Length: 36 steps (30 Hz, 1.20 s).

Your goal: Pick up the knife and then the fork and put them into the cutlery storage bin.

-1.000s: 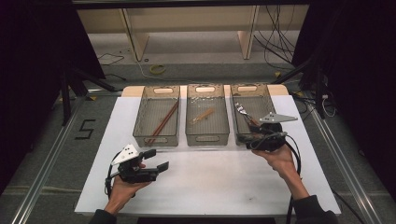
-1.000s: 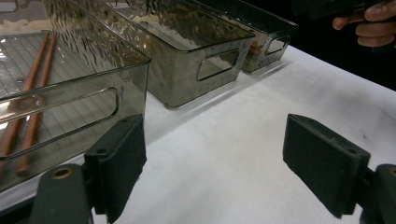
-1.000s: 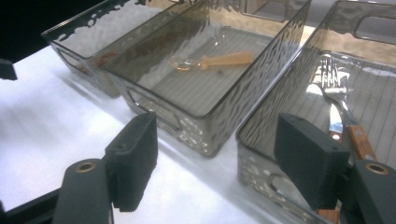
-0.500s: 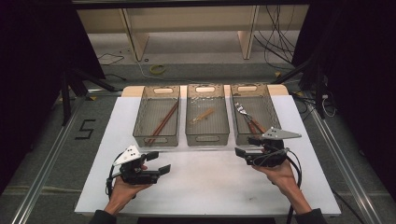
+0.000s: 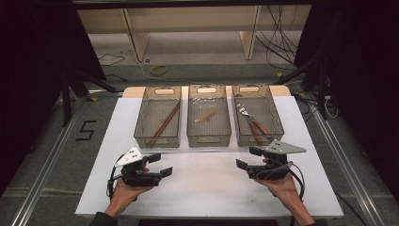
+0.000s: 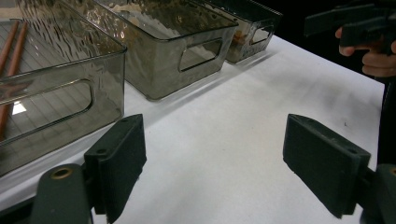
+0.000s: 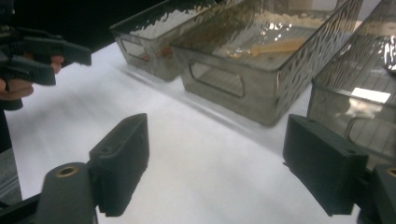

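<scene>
Both hands rest low over the near part of the white counter (image 5: 207,188), the forearms coming in from the near edge. The left claw (image 5: 157,165) lies almost level and points toward the right claw (image 5: 247,157), which points back at it; they are well apart, with bare counter between them. The left claw is wide open and holds nothing; in the left gripper view its two black pads stand far from each other over the white surface. The right claw has just been opening and now also stands wide, with nothing between its pads.

I take the middle bin (image 5: 209,115) as landmark. It is one of three clear grey bins in a row, on the far side of both claws. Inside it lies a small wooden spoon (image 5: 204,116). In the bin to its left (image 5: 159,117) two brown chopsticks (image 5: 164,123) lie diagonally. In the bin to its right (image 5: 257,114) lie a fork and other cutlery with brown handles (image 5: 251,123), just beyond the right claw. Nothing stands between the claws and the bins' near walls.
</scene>
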Available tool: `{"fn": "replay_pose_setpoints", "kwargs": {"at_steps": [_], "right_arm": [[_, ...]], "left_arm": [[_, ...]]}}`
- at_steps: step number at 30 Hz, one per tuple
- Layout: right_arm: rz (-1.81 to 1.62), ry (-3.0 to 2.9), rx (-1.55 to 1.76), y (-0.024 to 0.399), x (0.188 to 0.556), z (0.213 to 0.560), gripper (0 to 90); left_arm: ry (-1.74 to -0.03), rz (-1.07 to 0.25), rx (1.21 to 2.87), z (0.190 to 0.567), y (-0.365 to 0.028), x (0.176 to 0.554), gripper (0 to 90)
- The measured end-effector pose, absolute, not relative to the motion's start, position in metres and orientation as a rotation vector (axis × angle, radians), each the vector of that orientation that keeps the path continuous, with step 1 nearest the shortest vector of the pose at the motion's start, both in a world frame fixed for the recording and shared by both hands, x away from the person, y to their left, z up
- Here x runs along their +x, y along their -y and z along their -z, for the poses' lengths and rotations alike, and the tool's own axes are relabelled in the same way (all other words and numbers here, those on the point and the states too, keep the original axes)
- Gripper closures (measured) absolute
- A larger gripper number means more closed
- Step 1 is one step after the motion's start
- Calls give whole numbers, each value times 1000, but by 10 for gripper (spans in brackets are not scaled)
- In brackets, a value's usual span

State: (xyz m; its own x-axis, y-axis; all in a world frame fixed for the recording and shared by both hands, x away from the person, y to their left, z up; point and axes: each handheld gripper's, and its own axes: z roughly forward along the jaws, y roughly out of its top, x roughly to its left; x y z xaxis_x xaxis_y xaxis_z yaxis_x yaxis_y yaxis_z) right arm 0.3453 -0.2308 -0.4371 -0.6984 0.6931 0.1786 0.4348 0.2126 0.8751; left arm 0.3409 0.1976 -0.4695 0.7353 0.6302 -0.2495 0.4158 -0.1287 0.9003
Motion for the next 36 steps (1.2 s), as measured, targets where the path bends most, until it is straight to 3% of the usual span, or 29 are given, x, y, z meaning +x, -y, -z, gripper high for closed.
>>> {"fn": "replay_pose_setpoints", "kwargs": {"at_steps": [13, 36], "right_arm": [[-1490, -2205, 1094, 238, 326, 448, 220], [-1485, -2198, 1104, 241, 328, 450, 210]], "left_arm": [[-829, -217, 1755, 471, -198, 338, 206], [-838, -226, 1760, 472, -198, 341, 206]]}}
